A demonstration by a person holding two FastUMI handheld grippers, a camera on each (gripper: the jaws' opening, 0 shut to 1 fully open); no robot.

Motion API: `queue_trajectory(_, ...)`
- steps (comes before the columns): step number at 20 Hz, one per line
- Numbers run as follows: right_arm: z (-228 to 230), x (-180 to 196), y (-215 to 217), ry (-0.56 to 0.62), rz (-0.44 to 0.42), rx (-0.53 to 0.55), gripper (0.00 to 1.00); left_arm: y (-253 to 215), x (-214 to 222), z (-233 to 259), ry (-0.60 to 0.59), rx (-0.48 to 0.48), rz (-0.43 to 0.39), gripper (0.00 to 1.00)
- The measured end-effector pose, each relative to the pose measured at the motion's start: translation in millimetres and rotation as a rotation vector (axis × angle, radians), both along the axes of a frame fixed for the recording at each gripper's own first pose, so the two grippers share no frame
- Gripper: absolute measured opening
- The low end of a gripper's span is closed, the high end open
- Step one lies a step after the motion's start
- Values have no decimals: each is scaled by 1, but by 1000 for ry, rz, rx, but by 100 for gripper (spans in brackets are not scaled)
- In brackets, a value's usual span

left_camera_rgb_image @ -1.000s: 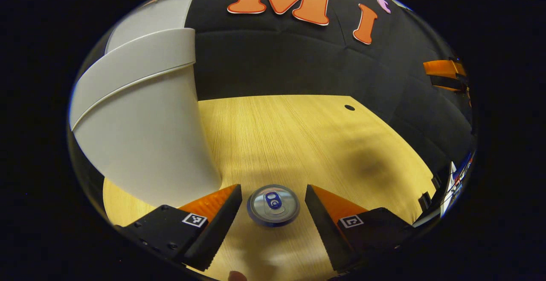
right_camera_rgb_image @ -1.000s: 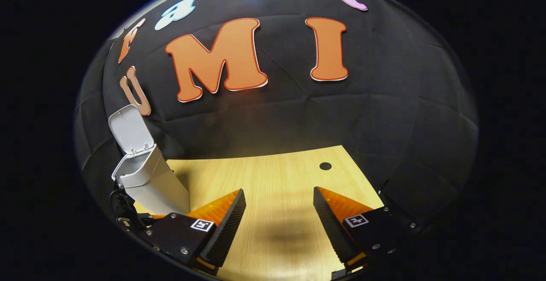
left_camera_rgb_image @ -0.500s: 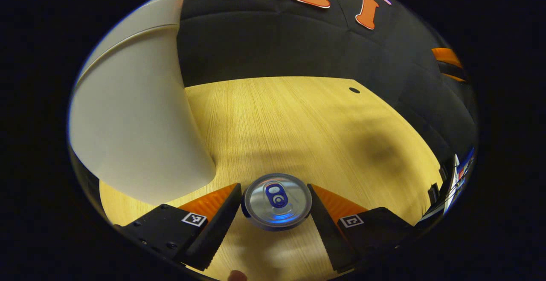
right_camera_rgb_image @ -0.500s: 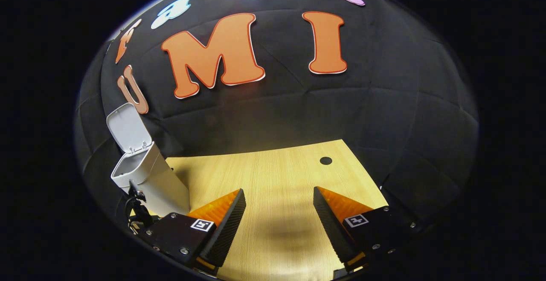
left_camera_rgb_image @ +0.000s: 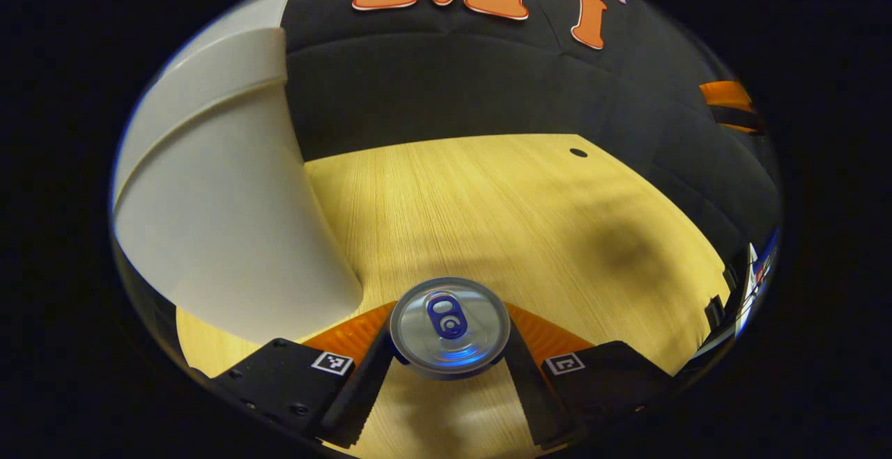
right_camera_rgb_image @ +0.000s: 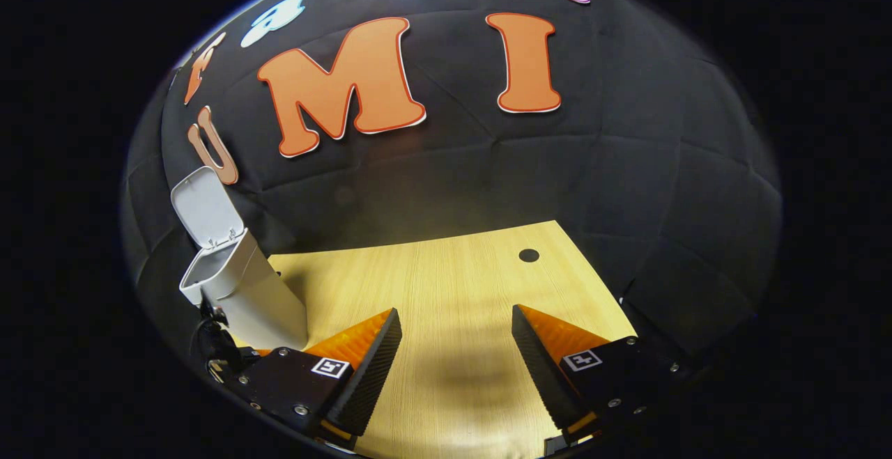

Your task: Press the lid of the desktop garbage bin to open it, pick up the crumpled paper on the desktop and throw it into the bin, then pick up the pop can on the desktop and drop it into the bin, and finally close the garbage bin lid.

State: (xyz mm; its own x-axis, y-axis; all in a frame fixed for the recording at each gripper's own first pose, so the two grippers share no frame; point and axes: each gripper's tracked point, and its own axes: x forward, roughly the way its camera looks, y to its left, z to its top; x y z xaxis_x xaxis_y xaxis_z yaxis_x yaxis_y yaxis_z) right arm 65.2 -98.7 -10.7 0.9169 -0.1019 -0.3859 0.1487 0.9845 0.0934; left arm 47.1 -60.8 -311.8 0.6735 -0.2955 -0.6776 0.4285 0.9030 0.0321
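Observation:
The pop can (left_camera_rgb_image: pixel 449 351) stands upright on the wooden desktop (left_camera_rgb_image: pixel 488 201), seen from above with its silver top and blue tab. My left gripper (left_camera_rgb_image: pixel 449 321) is shut on it, one finger pressing each side. The white garbage bin (left_camera_rgb_image: pixel 216 194) rises close on the left in the left gripper view. In the right gripper view the bin (right_camera_rgb_image: pixel 251 292) stands at the far left with its lid (right_camera_rgb_image: pixel 207 209) tipped up and open. My right gripper (right_camera_rgb_image: pixel 456 347) hangs open over bare desktop (right_camera_rgb_image: pixel 446 285), holding nothing.
A small dark hole (left_camera_rgb_image: pixel 578 152) marks the desktop near its far right corner. The black cloth wall closes the back and right sides. A dark piece of gear (right_camera_rgb_image: pixel 212 344) sits low beside the bin in the right gripper view.
My left gripper came down around the can and its fingers closed from wide apart to pressing on the can's sides. The right gripper stayed open, drifting only slightly.

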Motion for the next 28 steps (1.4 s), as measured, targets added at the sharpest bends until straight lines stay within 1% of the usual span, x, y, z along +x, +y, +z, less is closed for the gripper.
queue_trajectory(3, 5, 2, 9, -11, 16, 9, 95, -9, 9, 52, -72, -50, -13, 84)
queue_trajectory(7, 14, 1, 20, -29, 40, 12, 95, -18, 9, 127, -191, -78, -29, 84)
queue_trajectory(11, 27, 1, 29, -59, 59, 11, 95, -27, 11, 206, -321, -179, -59, 82)
queue_trajectory(13, 34, 1, 35, -74, 71, 20, 95, -22, 11, 237, -368, -185, -56, 82)
queue_trajectory(14, 36, 1, 38, -81, 77, 21, 95, -17, 16, 254, -388, -172, -50, 82)
queue_trajectory(18, 45, 4, 52, -105, 100, 25, 95, 7, 30, 304, -471, -165, -2, 82)
queue_trajectory(24, 53, 3, 58, -128, 106, 19, 95, 72, 56, 365, -598, -141, 118, 82)
queue_trajectory(26, 54, 1, 58, -127, 102, 18, 95, 94, 71, 374, -612, -138, 155, 82)
queue_trajectory(28, 52, 0, 58, -127, 100, 13, 95, 117, 86, 372, -588, -154, 204, 82)
